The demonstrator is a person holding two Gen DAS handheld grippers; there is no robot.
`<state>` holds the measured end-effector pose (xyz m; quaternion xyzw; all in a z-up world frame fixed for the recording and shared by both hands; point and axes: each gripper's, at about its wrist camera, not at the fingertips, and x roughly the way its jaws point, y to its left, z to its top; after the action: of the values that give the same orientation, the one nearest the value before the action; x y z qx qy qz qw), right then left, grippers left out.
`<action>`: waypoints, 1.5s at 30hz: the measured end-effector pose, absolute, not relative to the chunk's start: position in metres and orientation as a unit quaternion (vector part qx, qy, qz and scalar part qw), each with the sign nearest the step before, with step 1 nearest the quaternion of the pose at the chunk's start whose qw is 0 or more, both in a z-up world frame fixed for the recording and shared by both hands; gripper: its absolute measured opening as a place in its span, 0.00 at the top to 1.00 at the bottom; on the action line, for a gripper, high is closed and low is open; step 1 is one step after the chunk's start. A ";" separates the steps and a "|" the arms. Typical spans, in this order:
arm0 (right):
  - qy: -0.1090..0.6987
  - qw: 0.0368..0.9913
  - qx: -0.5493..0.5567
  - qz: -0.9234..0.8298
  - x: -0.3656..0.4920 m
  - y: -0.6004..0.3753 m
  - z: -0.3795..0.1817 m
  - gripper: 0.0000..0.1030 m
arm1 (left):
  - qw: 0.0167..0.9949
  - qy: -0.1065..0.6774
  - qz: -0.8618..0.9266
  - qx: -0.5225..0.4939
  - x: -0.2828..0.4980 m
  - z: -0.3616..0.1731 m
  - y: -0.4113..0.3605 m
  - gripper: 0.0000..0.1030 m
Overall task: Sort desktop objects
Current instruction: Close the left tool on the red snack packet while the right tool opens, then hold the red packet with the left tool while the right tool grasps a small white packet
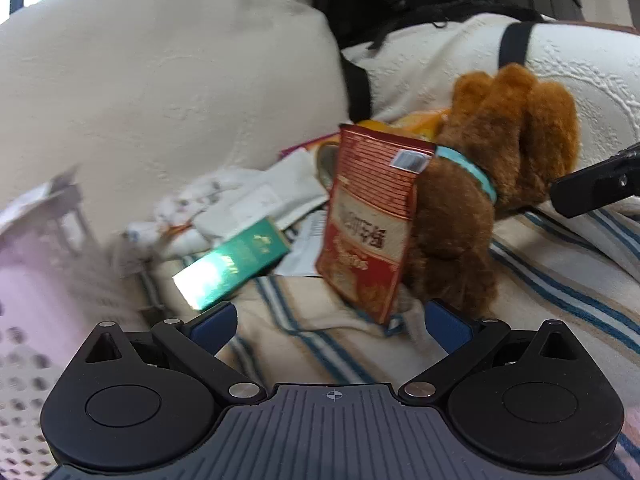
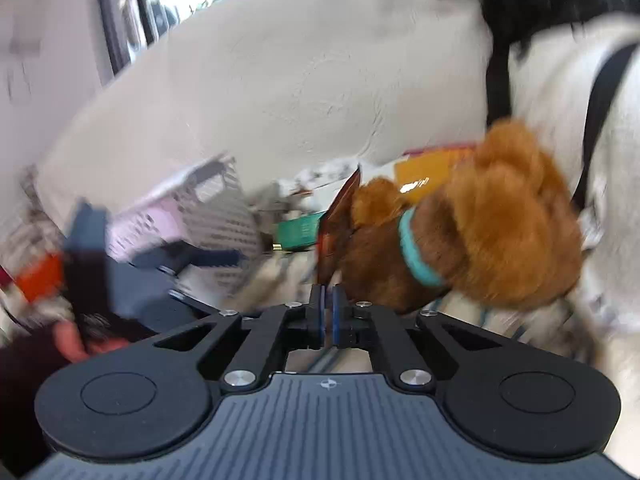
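a: what's the landmark here?
b: the fluffy brown plush dog (image 1: 480, 200) with a teal collar, lying on a cream cloth with blue stripes (image 1: 560, 272). everything else sits relative to it.
a: and the glossy red foil snack pouch (image 1: 372, 216)?
b: standing on its lower edge, tilted, leaning against the dog's left flank in the left wrist view. flat, crinkled, with a silver patch near the top corner.
a: left of that?
b: a shiny green rectangular carton (image 1: 236, 264) lying flat, further from the dog than the pouch, with crumpled white paper packets (image 1: 256, 196) behind it. a pale pink perforated plastic basket (image 1: 36, 280) is well apart on the far left. an orange packet (image 1: 416, 122) peeks out behind the dog.
a: the left tongs (image 1: 330, 320)?
b: blue pads spread wide, nothing between them, near the foot of the pouch.
a: the right tongs (image 2: 328, 304)?
b: pads drawn almost together. the red pouch's (image 2: 336, 220) edge rises just beyond the tips, but blur keeps me from telling whether they pinch it. the dog (image 2: 472, 224) is just to their right.
a: behind it all?
b: a big cream textured cushion (image 1: 160, 72).
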<state>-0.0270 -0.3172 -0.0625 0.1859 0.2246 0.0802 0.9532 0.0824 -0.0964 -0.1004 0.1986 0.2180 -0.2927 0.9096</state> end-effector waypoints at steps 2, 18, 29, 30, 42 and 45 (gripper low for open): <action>0.225 0.941 0.237 0.086 -0.018 -0.325 -0.064 0.65 | 0.906 0.216 -0.296 0.210 0.087 -0.106 -0.103 0.00; 0.170 0.950 0.252 0.067 -0.006 -0.331 -0.053 0.39 | 0.927 0.209 -0.262 0.167 0.127 -0.104 -0.110 0.21; 0.170 0.950 0.254 0.060 -0.008 -0.332 -0.060 0.36 | 0.920 0.229 -0.261 0.182 0.152 -0.118 -0.143 0.42; 0.170 0.951 0.250 0.057 -0.008 -0.333 -0.060 0.36 | 0.919 0.238 -0.269 0.165 0.157 -0.118 -0.142 0.73; 0.165 0.975 0.141 0.049 -0.009 -0.297 -0.050 0.33 | 0.939 0.209 -0.238 0.136 0.099 -0.095 -0.096 0.93; 0.171 0.980 0.077 0.059 0.003 -0.272 -0.045 0.33 | 0.946 0.198 -0.221 0.132 0.072 -0.085 -0.070 0.93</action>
<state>0.0028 -0.2723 -0.0447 0.0767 0.1711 0.0593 0.9805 0.0717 -0.0697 -0.0850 0.1319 0.1983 -0.2215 0.9456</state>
